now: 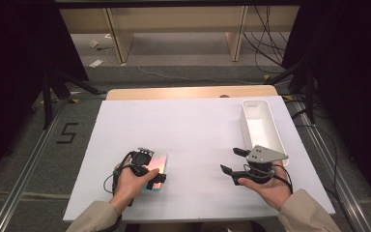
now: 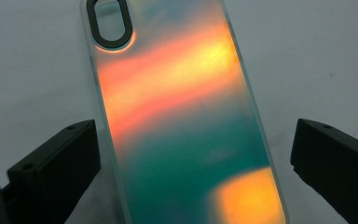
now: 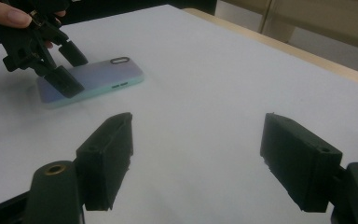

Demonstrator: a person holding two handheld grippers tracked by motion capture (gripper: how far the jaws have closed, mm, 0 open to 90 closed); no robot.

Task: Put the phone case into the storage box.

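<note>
High view shows the left gripper [image 1: 147,164] held over a phone case [image 1: 158,169] that lies flat on the white surface [image 1: 193,140], while the right gripper [image 1: 234,162] hangs well apart from it, off to the case's right, with a white tray [image 1: 261,123] just beyond it near the surface's far right edge. From up there the hand hides most of the left gripper, and how its jaws stand cannot be read. The left gripper view settles that: the two black jaws stand wide apart, one on each side of the phone case [image 2: 182,121], with a bare strip of surface between each jaw and the case's edge, so neither presses on it. This view also brings out what the others do not, the case's shimmering orange and teal back and the dark oval camera opening [image 2: 110,23] at the end farthest from the gripper. The right gripper view looks along its own spread jaws, which have bare surface [image 3: 214,93] between them and nothing held; farther off, ahead and to the left, it catches the left gripper [image 3: 67,65] from the side, its jaws straddling the phone case [image 3: 98,77] close above the surface, and shows the case's pale green rim.
</note>
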